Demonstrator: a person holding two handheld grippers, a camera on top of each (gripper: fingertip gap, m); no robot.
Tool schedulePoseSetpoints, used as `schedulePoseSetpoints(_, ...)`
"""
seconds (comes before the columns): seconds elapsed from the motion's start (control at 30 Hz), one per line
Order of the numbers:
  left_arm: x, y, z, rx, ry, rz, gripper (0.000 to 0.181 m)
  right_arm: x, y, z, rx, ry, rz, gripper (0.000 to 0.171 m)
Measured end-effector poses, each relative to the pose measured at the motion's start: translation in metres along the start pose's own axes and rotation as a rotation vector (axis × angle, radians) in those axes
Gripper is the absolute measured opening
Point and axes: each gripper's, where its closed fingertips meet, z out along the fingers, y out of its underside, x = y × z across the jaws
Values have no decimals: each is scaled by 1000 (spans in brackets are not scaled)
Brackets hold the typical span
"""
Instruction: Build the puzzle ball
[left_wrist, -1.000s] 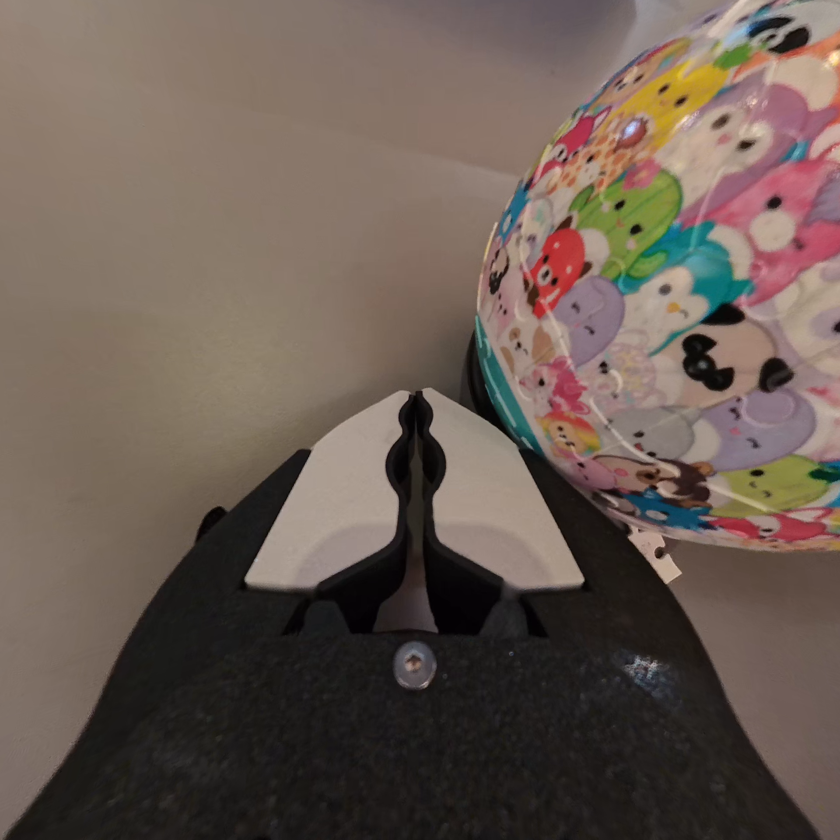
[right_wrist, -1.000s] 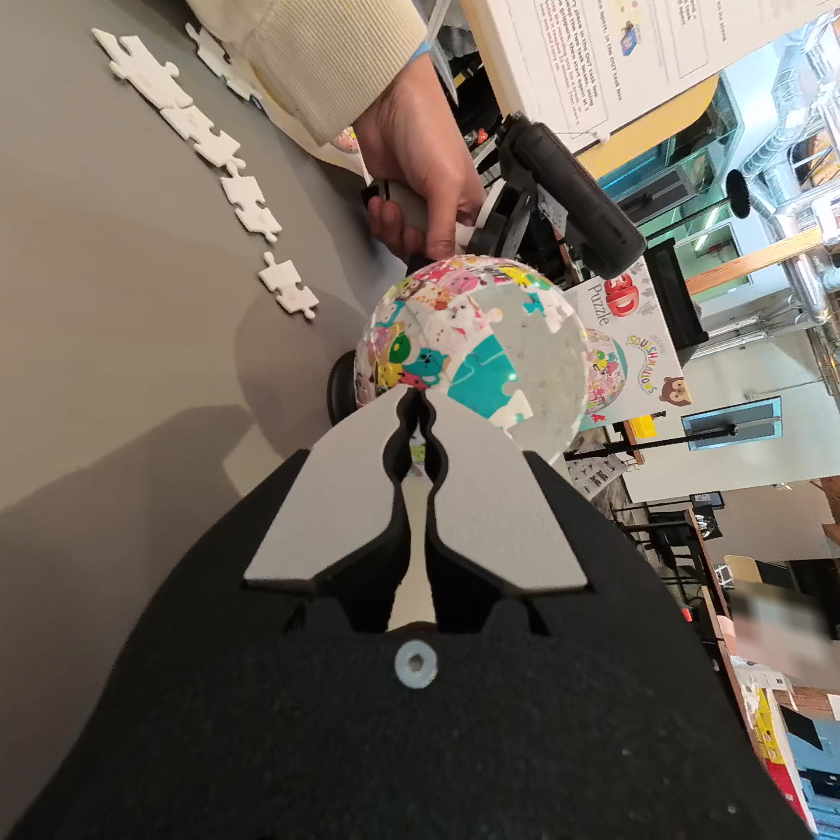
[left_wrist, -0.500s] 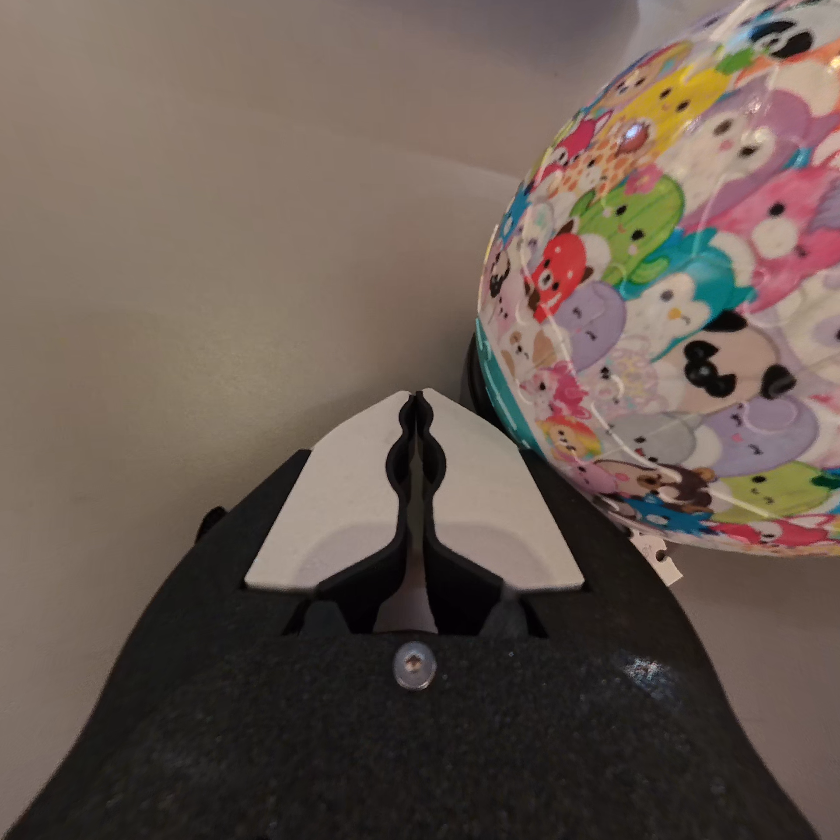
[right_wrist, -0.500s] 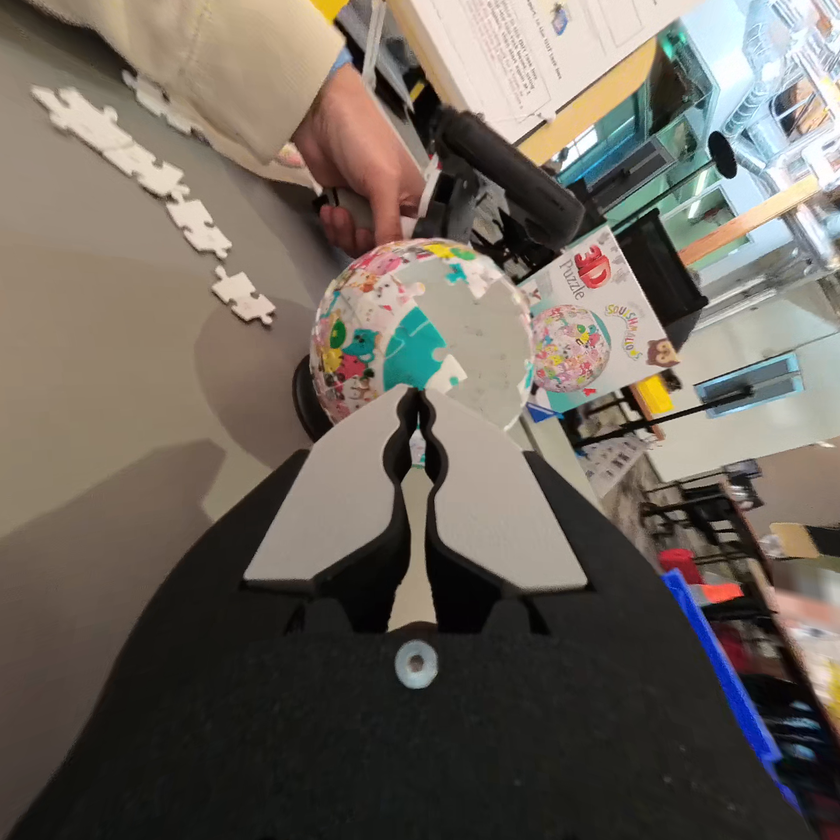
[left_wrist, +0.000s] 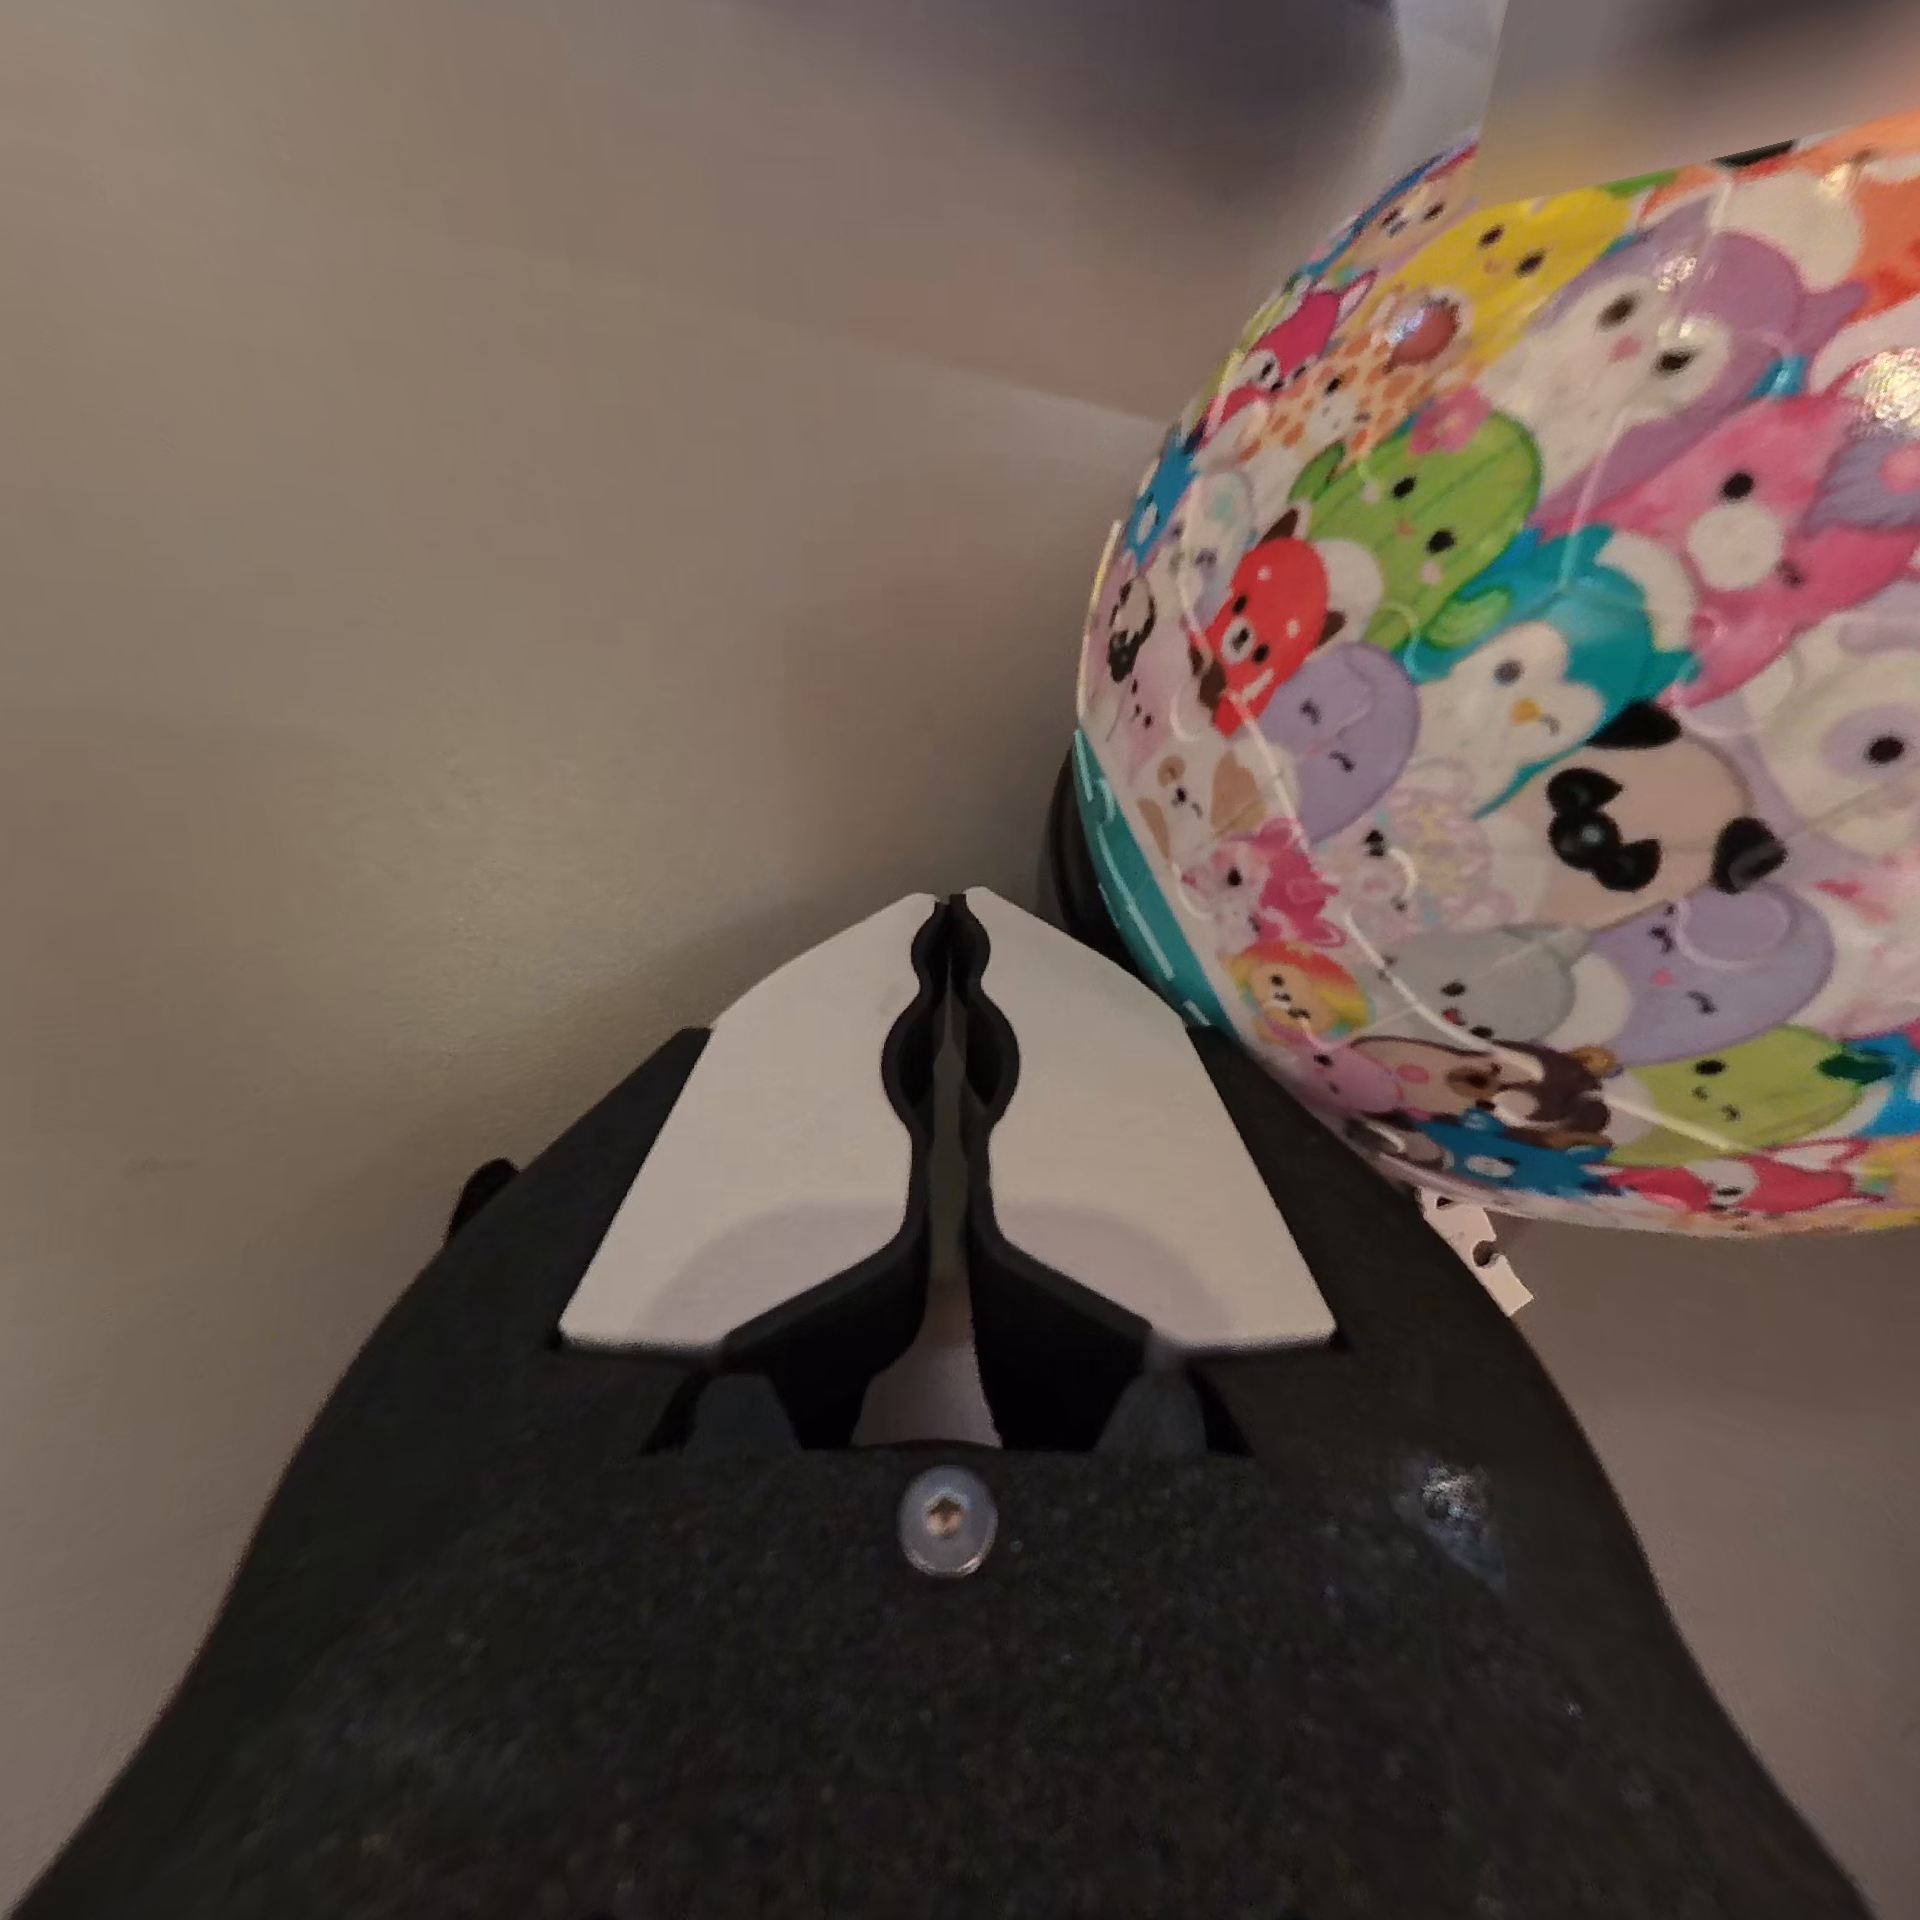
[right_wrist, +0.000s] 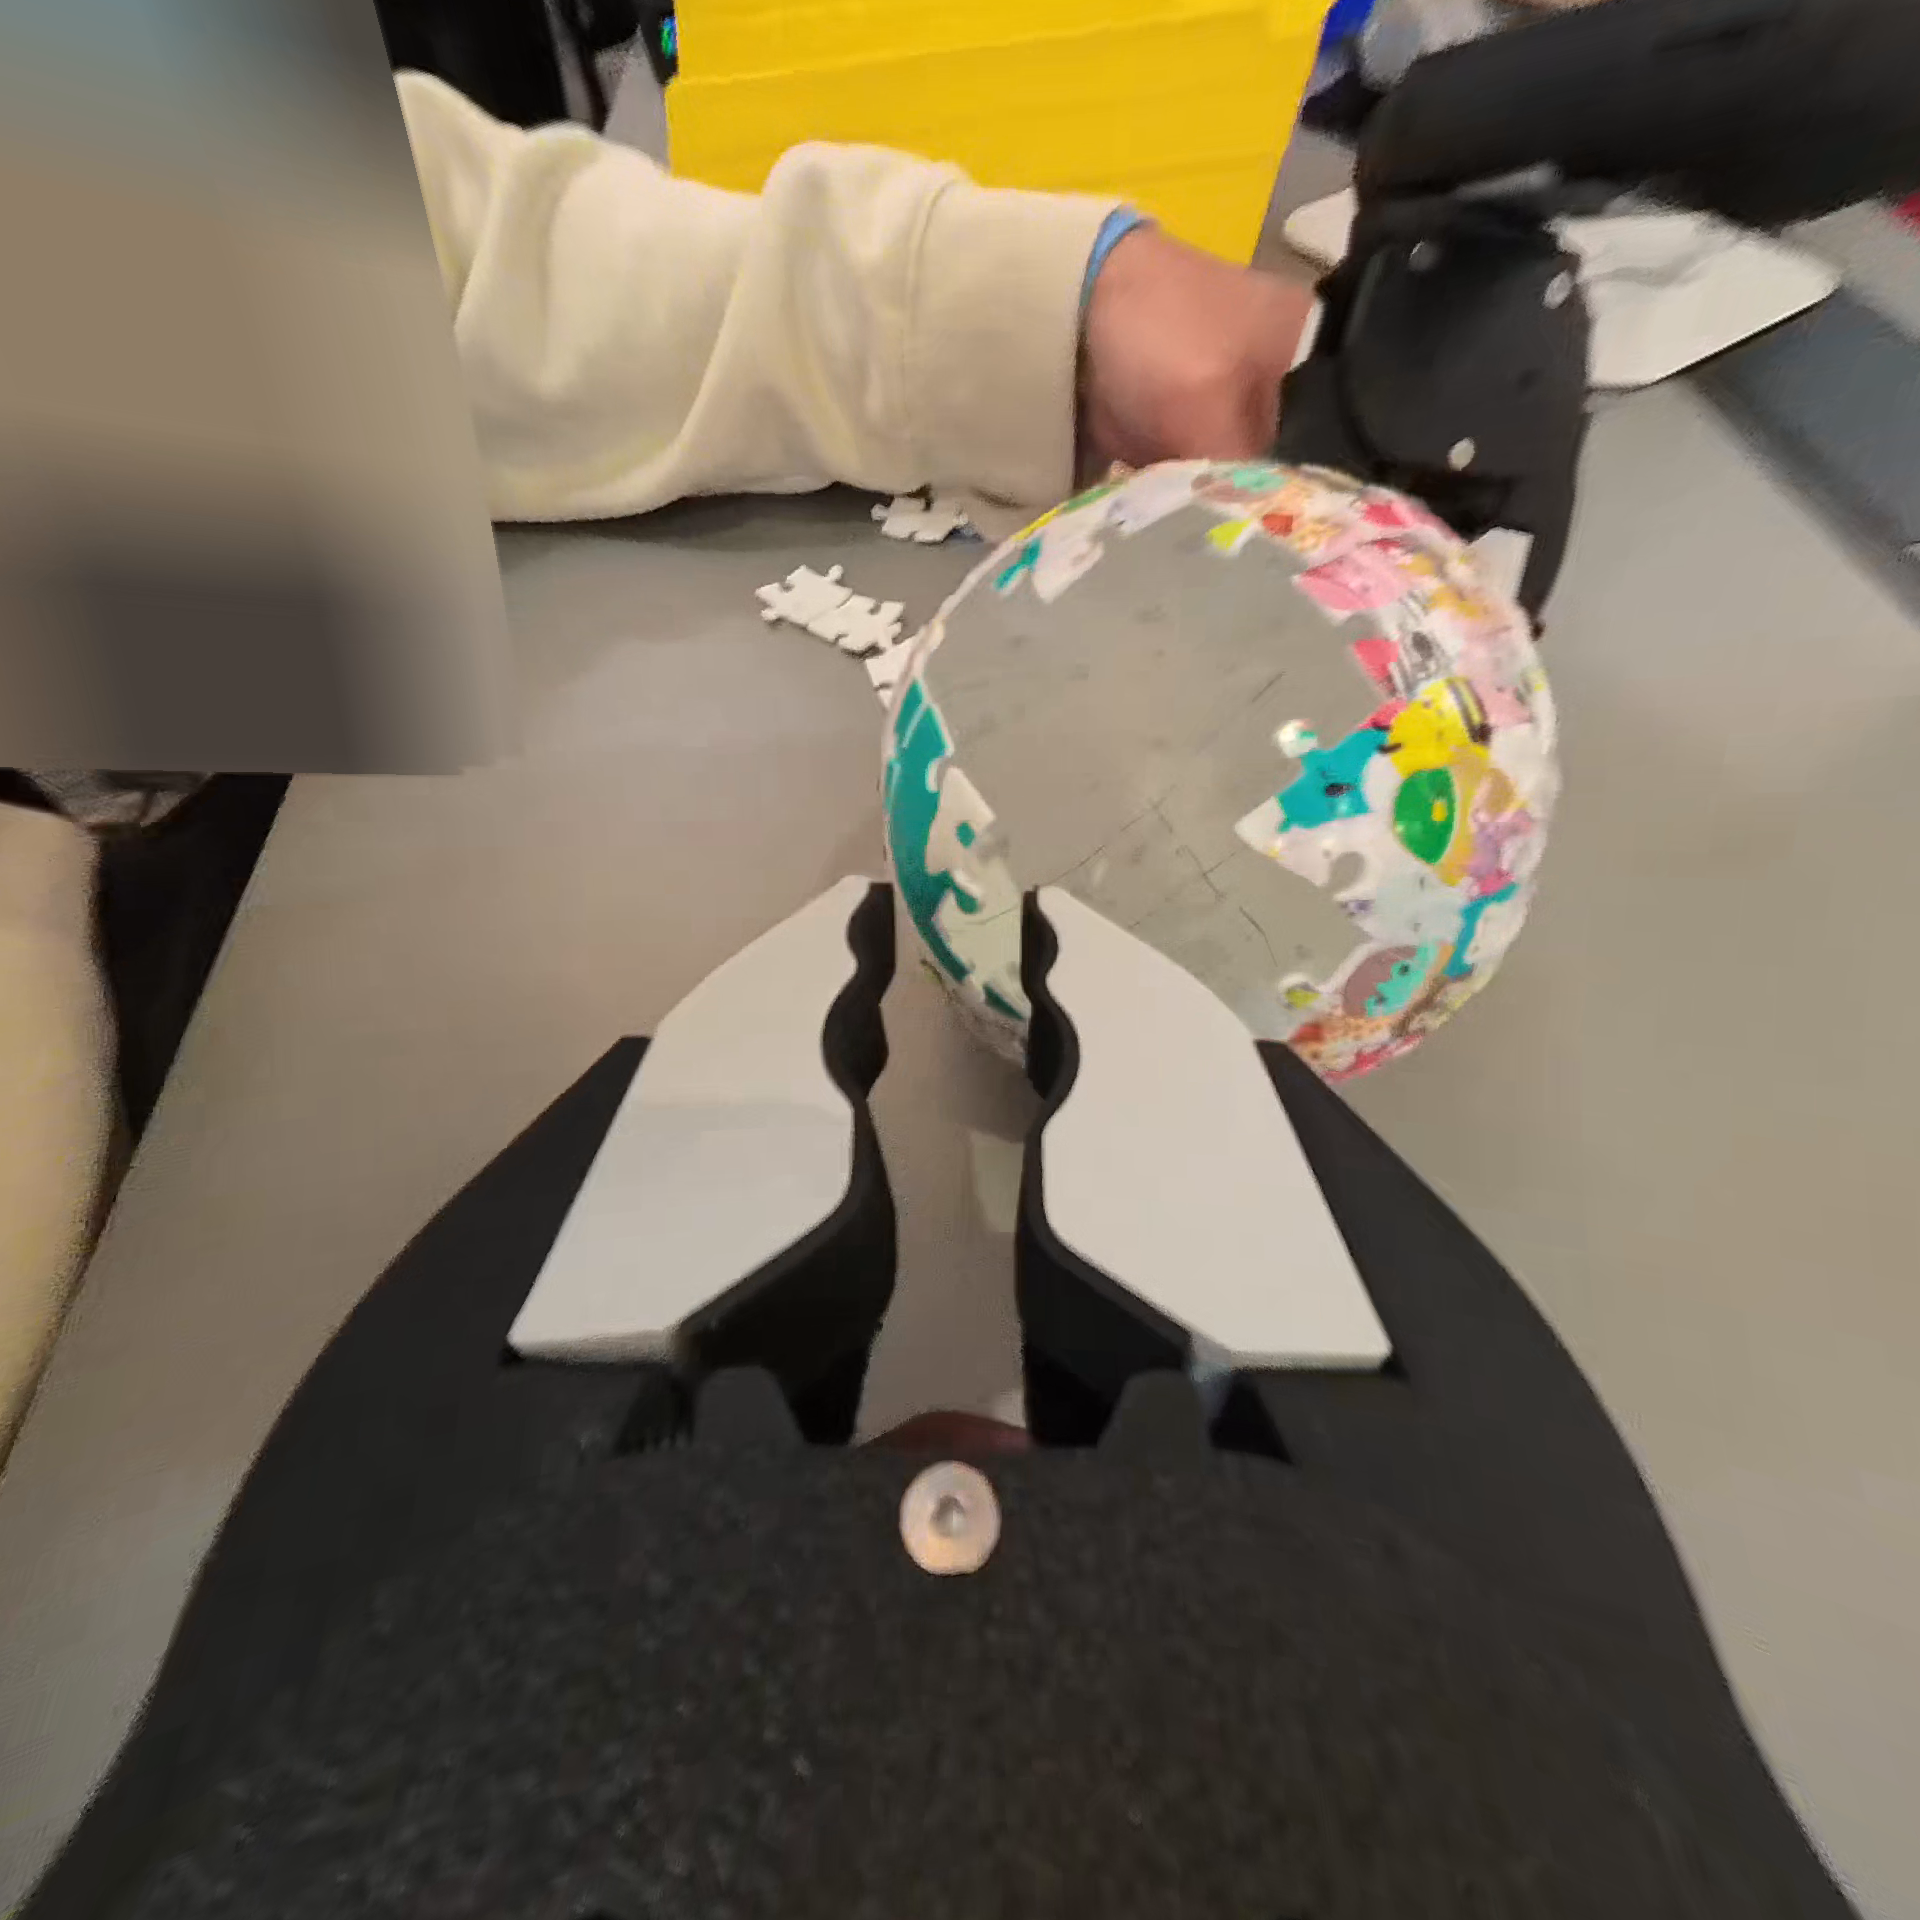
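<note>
The puzzle ball (left_wrist: 1538, 665), covered in colourful cartoon animals, sits on a black stand (left_wrist: 1062, 852) at the right of the left wrist view. My left gripper (left_wrist: 951, 906) is shut with nothing between its tips, and its right flank lies against the ball. In the right wrist view the ball (right_wrist: 1455, 790) shows a large open gap with its grey inside (right_wrist: 1122, 727). My right gripper (right_wrist: 956, 902) is open, and the ball's teal rim (right_wrist: 920, 821) shows between its tips. The left gripper (right_wrist: 1455, 374) is at the ball's far side.
Several loose white puzzle pieces (right_wrist: 831, 608) lie face down on the grey table (right_wrist: 623, 883) behind the ball. A hand (right_wrist: 1174, 353) in a cream sleeve (right_wrist: 727, 312) holds the left gripper. A yellow box (right_wrist: 987, 94) stands at the back. A white piece (left_wrist: 1481, 1262) lies under the ball. My hands' fingertips stand some 15 centimeters from each other.
The right wrist view has swung round to face the ball's open gap. My right gripper's jaws have gone from nearly shut to open. The left gripper has barely moved.
</note>
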Motion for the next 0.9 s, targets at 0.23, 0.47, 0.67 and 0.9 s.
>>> schedulePoseSetpoints(0.23, 1, 0, -1, -6, 32, 3, 0, -9, -1, 8, -67, -196, 32, 21)
schedulePoseSetpoints(0.47, 0, 0, 0, -12, 41, 9, 0, -6, -4, 8, -104, -277, 56, 10)
schedulePoseSetpoints(0.67, 0, 0, -1, -9, 46, 7, 0, -8, -3, 9, -128, -309, 64, 10)
schedulePoseSetpoints(0.9, 0, -1, -1, -11, 43, 9, 0, -10, -3, 9, -125, -350, 90, 6)
